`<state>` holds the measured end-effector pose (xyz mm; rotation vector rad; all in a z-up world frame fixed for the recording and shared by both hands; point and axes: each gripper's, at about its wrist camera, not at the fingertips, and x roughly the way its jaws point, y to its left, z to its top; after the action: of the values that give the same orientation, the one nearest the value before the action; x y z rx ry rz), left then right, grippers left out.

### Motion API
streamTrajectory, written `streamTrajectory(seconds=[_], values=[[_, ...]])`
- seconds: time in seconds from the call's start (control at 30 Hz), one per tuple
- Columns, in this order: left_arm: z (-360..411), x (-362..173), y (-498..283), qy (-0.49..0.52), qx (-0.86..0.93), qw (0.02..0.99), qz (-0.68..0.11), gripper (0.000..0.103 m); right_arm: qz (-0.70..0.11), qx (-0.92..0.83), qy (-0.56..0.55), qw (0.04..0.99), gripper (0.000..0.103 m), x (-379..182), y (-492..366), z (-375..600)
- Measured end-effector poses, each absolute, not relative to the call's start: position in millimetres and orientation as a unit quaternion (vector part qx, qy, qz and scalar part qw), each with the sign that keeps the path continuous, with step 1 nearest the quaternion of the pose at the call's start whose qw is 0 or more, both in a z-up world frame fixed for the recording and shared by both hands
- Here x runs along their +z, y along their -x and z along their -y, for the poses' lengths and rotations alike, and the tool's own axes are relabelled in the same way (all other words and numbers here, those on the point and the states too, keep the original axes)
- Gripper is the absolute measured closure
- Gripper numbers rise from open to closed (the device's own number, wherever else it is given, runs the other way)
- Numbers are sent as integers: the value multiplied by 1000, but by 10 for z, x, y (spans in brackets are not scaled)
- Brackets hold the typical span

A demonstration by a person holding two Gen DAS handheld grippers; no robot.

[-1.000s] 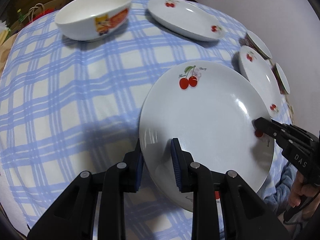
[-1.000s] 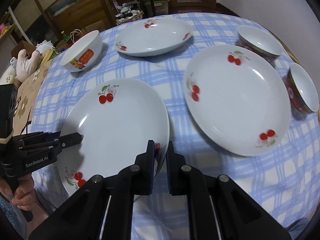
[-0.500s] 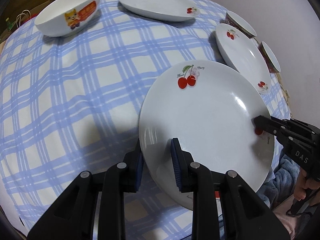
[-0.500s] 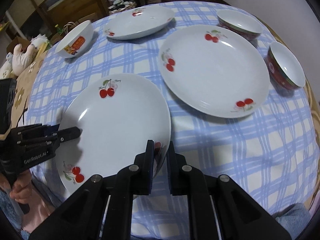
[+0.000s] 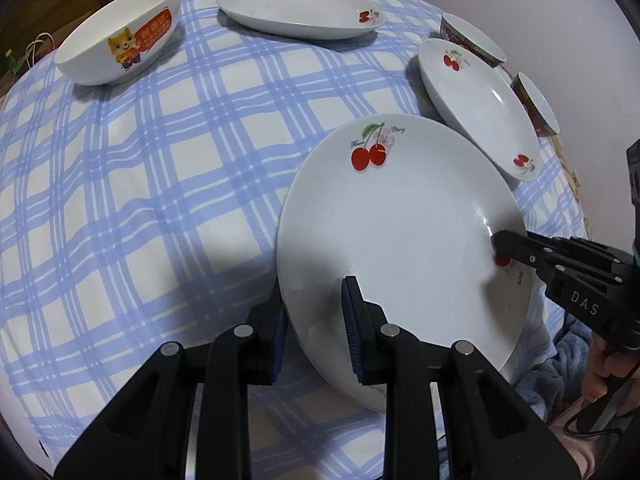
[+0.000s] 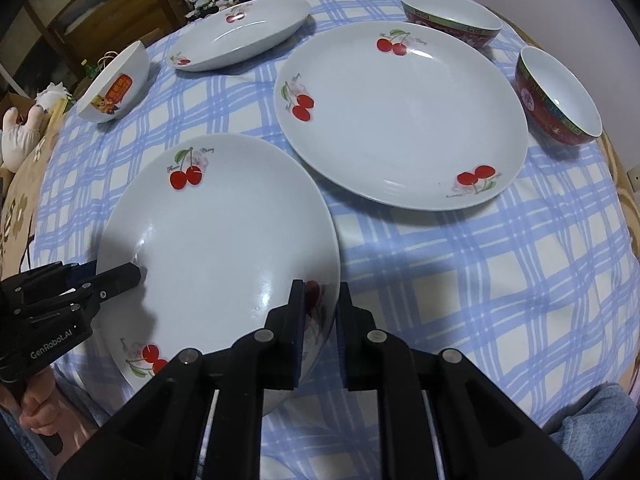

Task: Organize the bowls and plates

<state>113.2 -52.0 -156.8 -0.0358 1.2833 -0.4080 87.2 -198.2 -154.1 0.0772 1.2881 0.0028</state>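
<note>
Right wrist view: both grippers' jaws pinch opposite rims of the cherry plate [image 6: 224, 240]; its far edge could clip the neighbouring plate [image 6: 404, 120]

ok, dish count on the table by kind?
Cherry plates: 3 — held plate, centre plate, far plate
Red-outside bowls: 2
White cartoon-print bowl: 1
Total: 6

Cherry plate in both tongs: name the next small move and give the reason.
Probably carry the held cherry plate toward the matching plate on its right and lower it on top. Left tongs and right tongs each clamp its rim, it looks lifted, and its far edge already overlaps that plate.
</note>
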Motion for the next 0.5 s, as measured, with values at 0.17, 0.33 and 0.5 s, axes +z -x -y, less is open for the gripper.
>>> streamTrajectory(seconds=[0.17, 0.33, 0.5], values=[[541, -1581, -1130, 9, -184, 785, -591, 78, -600, -5, -38, 799, 88, -1550, -865, 1974], [534, -1580, -1136, 11, -187, 785, -591, 78, -601, -6, -37, 798, 88, -1551, -868, 1970], [514, -1573, -1139, 11, -188, 784, -591, 78, -602, -6, -38, 797, 88, -1555, -883, 1981]])
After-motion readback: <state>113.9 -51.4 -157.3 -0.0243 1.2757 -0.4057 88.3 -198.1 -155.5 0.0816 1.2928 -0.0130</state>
